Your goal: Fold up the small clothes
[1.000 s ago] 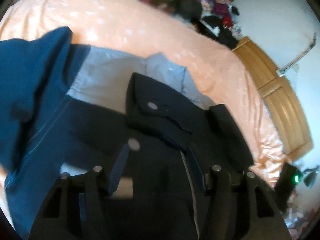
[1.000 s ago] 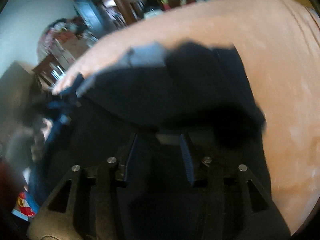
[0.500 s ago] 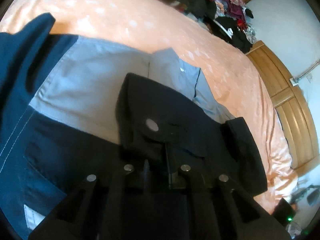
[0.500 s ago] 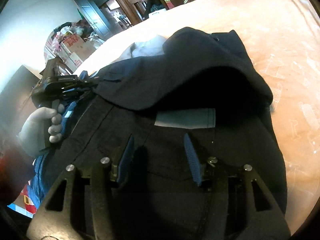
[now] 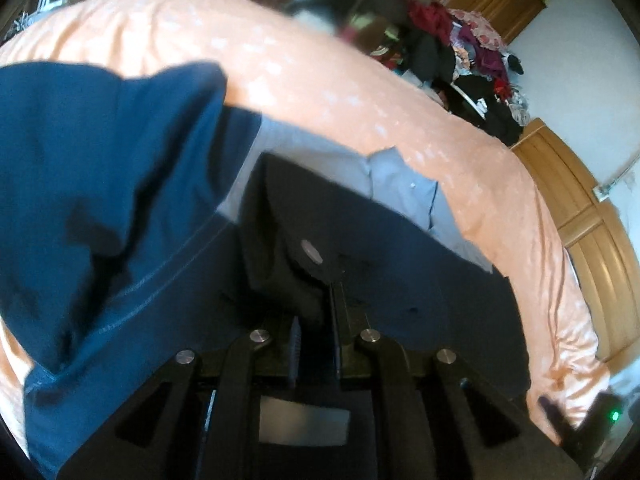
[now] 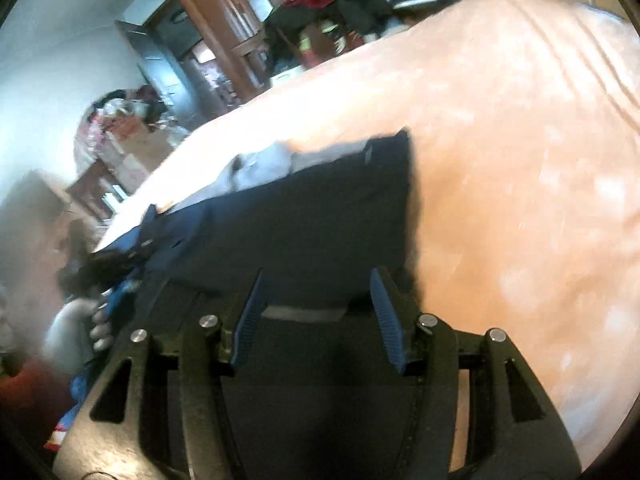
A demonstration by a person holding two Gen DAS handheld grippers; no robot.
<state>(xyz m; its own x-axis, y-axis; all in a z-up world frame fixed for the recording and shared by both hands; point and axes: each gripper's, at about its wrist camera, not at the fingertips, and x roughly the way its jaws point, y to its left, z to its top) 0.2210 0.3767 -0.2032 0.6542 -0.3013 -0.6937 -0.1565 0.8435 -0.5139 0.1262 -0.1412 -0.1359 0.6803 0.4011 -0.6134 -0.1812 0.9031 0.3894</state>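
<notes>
The soft, limp dark shirt [image 5: 400,272] is pinched by the closed left gripper [image 5: 316,332] at its folded edge, while the right gripper [image 6: 320,312] is held agape, empty.

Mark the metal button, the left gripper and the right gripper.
metal button [image 5: 311,251], left wrist view, on its face.
left gripper [image 5: 316,312], left wrist view, between fingertips shut on dark garment [image 5: 400,264].
right gripper [image 6: 318,284], right wrist view, in the open gap.
</notes>
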